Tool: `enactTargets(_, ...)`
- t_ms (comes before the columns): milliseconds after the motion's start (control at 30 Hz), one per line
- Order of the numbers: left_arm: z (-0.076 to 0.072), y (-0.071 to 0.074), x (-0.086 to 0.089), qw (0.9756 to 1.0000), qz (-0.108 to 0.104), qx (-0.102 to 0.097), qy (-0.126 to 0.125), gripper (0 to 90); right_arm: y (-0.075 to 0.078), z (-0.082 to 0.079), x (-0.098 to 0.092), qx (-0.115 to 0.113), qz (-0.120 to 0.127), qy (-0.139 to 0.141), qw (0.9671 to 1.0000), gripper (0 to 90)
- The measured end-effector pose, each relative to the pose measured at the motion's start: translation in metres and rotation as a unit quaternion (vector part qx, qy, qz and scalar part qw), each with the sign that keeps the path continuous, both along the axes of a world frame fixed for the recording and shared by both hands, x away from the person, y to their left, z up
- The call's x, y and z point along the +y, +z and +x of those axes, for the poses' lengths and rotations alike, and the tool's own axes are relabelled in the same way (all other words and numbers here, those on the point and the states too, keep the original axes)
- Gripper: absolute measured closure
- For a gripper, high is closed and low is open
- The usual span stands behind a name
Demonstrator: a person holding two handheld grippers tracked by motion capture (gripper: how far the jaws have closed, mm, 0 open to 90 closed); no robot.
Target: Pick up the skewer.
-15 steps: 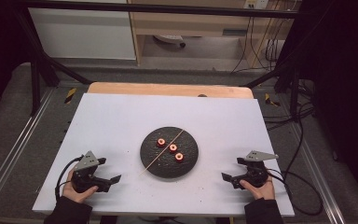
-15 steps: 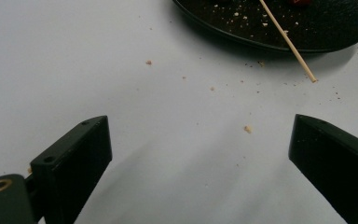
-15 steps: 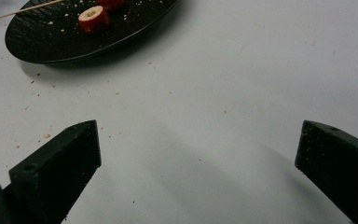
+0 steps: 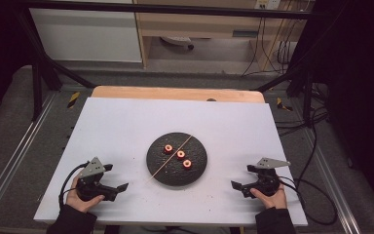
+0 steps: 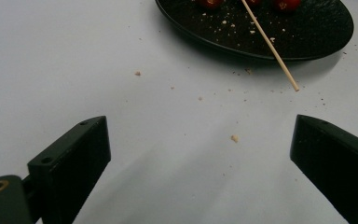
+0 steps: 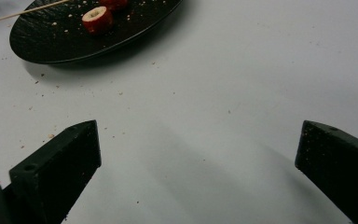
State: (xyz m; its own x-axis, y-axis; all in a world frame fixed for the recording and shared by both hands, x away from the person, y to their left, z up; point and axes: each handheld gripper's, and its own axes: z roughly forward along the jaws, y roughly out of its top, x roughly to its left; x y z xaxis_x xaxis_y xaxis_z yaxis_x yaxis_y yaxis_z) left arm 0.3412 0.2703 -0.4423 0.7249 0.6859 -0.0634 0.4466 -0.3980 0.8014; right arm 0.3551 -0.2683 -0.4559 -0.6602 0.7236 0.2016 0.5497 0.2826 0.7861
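Both hand-held grippers, left [image 4: 119, 187] & right [image 4: 237, 185], wide open, empty; plate [image 4: 158, 168] w/ skewer [image 4: 171, 157] between, crumbs around.

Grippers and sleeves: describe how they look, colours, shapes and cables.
Both are black two-jaw tools. The left gripper carries a grey three-cornered plate on top, and a black cable loops from it on the white table. The right gripper has the same grey plate and a black cable trailing off the table edge. Up close, the jaws are blocky matt black wedges with small holes. The person wears dark sleeves.
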Motion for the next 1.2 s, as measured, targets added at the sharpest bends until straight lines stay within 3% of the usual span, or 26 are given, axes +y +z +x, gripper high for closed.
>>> enactTargets(433, 0.0, 0.007, -0.009, 1.0, 0.008, 0.002, -0.002, 5.4, 0.0, 0.001, 0.0, 0.0, -0.001, 0.0, 1.0, 0.6)
enactTargets(1200, 0.001, 0.019, -0.023, 0.9996, 0.023, -0.006, 0.019, 6.3, 0.0, 0.001, 0.0, 0.0, -0.001, 0.001, 1.0, 0.6)
